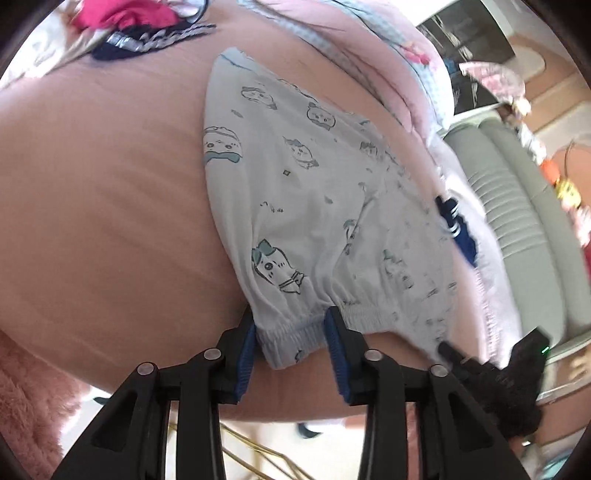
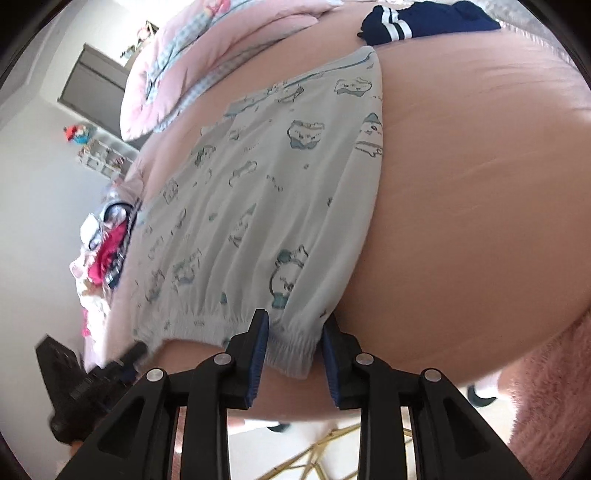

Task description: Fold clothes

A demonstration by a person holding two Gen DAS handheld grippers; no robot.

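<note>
far clothes pile (image 1: 140,26) blurred; shorts' print (image 1: 406,229) smeared at one side

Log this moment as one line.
stage: fold start | left gripper: shut on shorts waistband corner | right gripper: shut on opposite corner | surface: bed

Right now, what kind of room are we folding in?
Most likely a bedroom: the printed shorts lie on a bed with a pink sheet, a pink quilt is bunched at its far edge, and more clothes are piled nearby.

Pale blue shorts (image 1: 295,192) with teal cartoon-animal print – on a plain salmon-pink sheet (image 1: 103,177).
</note>
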